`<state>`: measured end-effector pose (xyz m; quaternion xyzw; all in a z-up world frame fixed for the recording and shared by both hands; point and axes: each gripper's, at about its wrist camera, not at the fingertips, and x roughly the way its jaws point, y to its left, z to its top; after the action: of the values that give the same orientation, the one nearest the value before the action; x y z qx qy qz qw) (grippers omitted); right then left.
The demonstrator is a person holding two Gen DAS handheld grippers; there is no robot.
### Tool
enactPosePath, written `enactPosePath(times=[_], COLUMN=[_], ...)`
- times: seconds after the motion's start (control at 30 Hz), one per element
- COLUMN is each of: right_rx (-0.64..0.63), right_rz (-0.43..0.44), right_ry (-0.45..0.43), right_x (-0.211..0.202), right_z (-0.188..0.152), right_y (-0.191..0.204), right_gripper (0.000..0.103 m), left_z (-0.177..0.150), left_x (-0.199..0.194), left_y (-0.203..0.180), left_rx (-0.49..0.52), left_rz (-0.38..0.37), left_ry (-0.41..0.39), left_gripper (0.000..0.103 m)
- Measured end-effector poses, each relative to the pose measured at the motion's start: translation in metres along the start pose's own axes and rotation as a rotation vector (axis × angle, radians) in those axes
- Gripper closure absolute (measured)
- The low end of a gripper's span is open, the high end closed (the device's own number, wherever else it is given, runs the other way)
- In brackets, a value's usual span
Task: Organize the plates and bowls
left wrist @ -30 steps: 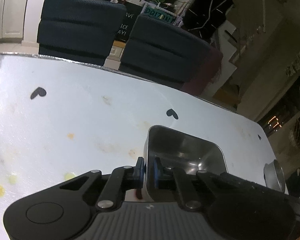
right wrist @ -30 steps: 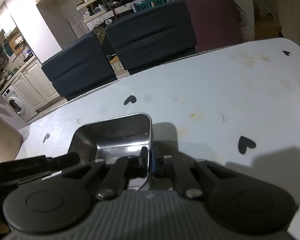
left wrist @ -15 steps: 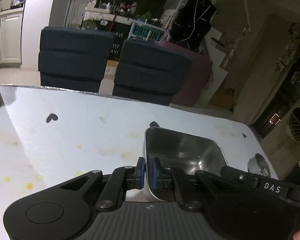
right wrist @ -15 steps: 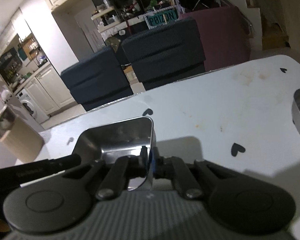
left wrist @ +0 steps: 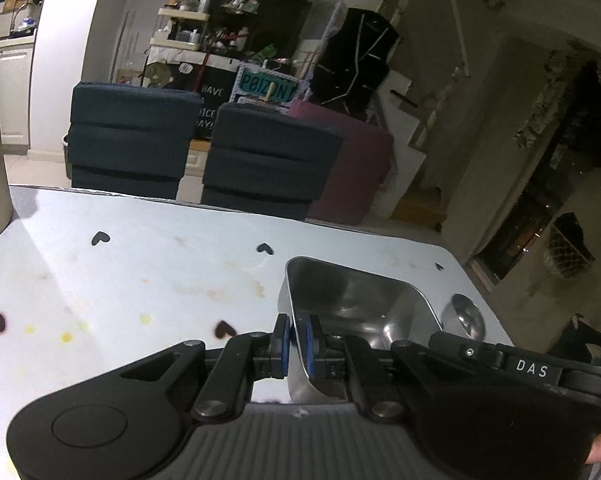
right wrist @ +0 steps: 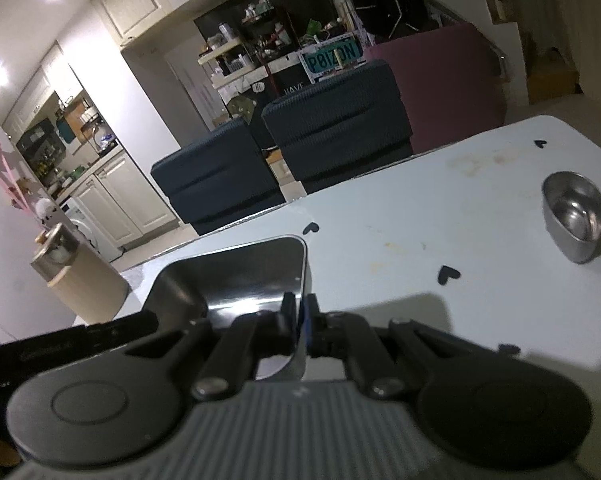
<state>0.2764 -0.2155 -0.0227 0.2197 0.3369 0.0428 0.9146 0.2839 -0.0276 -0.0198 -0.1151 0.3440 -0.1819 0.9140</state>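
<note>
Steel tray (left wrist: 352, 312), rectangular and deep, is gripped from both sides. At its left wall the left claw (left wrist: 297, 340) is pressed together on the rim, one blue pad (left wrist: 284, 340) outside the wall and the other inside, so the tray's hollow opens ahead and to the right of that claw. The tray hangs above the pale counter (left wrist: 120, 280), which carries small black heart marks and yellowish stains.

In the right wrist view the same tray (right wrist: 236, 276) lies ahead and to the left of the right claw (right wrist: 300, 320), which pinches the right wall with its fingers closed tight on the thin metal edge. Part of the left tool's black body shows at the tray's far left side.

Further right of the right claw, well apart from the tray, a small round steel bowl (right wrist: 576, 216) stands on the counter near its right edge; in the left view this bowl (left wrist: 466, 316) peeks out just beyond the tray's right wall.
</note>
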Motion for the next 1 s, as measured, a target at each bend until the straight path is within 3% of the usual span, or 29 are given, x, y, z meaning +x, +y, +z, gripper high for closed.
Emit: enactPosePath(times=[0.57,1.0], right_rx=[0.064,0.047], right_rz=[0.039,0.008], right_ry=[-0.091,-0.072], right_x=[-0.072,-0.079], right_z=[-0.028,-0.036], right_y=[-0.035,-0.042], right_gripper=[0.094,0.093], left_z=[-0.04,-0.063], left_x=[-0.026,-0.01], left_y=[-0.037,-0.047], left_rx=[0.017,0.011], left_rz=[-0.102,-0.179], left_ry=[0.03,0.115], left_gripper=[0.095,0.094])
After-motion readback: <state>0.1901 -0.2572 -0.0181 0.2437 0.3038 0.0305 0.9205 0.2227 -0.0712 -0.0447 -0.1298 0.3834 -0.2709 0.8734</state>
